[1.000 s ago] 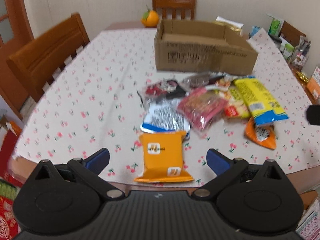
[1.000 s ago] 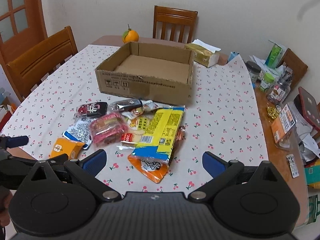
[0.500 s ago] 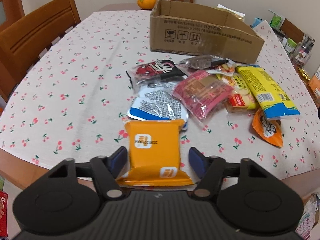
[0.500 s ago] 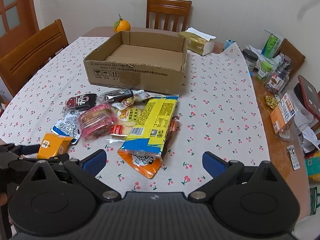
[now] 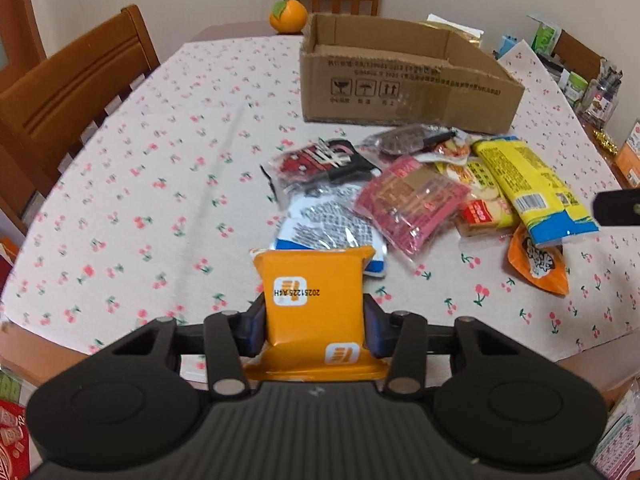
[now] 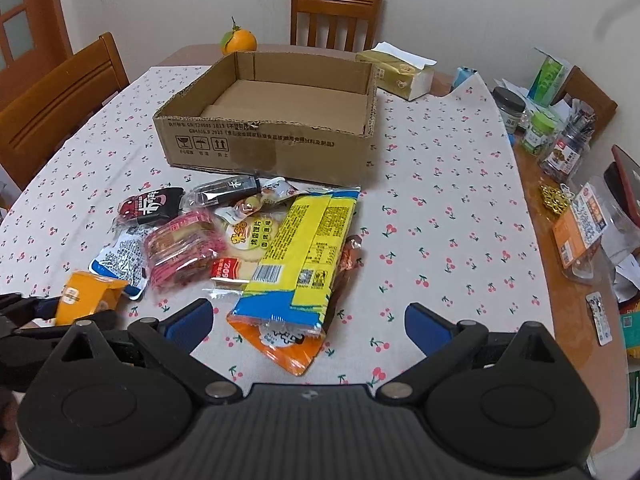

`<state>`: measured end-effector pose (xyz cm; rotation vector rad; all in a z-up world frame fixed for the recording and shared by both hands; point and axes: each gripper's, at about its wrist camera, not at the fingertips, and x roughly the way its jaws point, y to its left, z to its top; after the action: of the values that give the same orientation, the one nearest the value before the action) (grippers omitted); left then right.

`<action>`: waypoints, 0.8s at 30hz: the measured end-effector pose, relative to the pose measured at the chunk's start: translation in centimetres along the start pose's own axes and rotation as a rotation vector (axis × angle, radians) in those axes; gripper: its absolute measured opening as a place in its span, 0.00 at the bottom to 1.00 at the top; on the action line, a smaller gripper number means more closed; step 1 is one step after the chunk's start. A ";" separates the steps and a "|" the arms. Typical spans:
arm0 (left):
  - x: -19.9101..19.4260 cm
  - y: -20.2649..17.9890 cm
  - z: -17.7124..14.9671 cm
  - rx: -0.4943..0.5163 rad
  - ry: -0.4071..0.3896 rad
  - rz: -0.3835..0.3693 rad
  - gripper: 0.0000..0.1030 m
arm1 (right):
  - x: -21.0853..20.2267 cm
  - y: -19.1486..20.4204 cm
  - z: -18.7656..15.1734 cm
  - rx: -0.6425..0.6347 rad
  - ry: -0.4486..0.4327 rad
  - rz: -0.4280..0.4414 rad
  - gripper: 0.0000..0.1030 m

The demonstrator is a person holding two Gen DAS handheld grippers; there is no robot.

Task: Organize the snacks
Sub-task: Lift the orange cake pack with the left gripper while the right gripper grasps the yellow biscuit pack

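Note:
My left gripper [image 5: 314, 330] is shut on an orange snack packet [image 5: 314, 280] and holds it just above the table's near edge; it also shows in the right wrist view [image 6: 86, 296]. An empty cardboard box [image 5: 404, 76] [image 6: 272, 128] stands at the far middle of the table. A pile of snacks lies in front of it: a long yellow pack [image 6: 308, 248], a pink pack [image 6: 182, 250], a black-red pack [image 6: 150, 204], a blue-white pack [image 6: 118, 260] and an orange pouch [image 6: 280, 340]. My right gripper [image 6: 308, 328] is open and empty, low over the orange pouch.
The table has a cherry-print cloth [image 6: 440, 208]. An orange fruit [image 6: 239, 40] and a tissue pack [image 6: 396, 74] sit behind the box. Jars and clutter [image 6: 560, 148] crowd the right side. Wooden chairs stand at the left [image 5: 76, 92] and far end [image 6: 336, 12].
My left gripper has closed on the orange packet and lifted it slightly. My right gripper has moved forward and lower toward the snack pile, still open.

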<state>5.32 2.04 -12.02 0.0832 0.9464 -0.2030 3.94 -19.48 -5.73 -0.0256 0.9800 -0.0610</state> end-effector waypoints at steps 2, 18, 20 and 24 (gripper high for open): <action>-0.5 0.5 0.4 -0.005 -0.002 0.007 0.44 | 0.5 0.0 0.5 -0.001 0.001 0.000 1.00; -0.4 2.4 4.6 -0.019 -0.015 -0.001 0.44 | 8.1 1.6 4.9 -0.056 0.064 -0.053 0.95; -0.2 2.5 5.1 -0.016 -0.012 0.001 0.44 | 8.9 1.8 5.2 -0.060 0.076 -0.062 0.93; 0.4 2.8 5.9 -0.009 -0.005 -0.008 0.44 | 10.3 1.6 5.6 -0.046 0.111 -0.080 0.90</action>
<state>10.85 3.75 -8.98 0.0706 0.9428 -0.2060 14.42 -18.57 -11.25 -0.1052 1.0912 -0.1144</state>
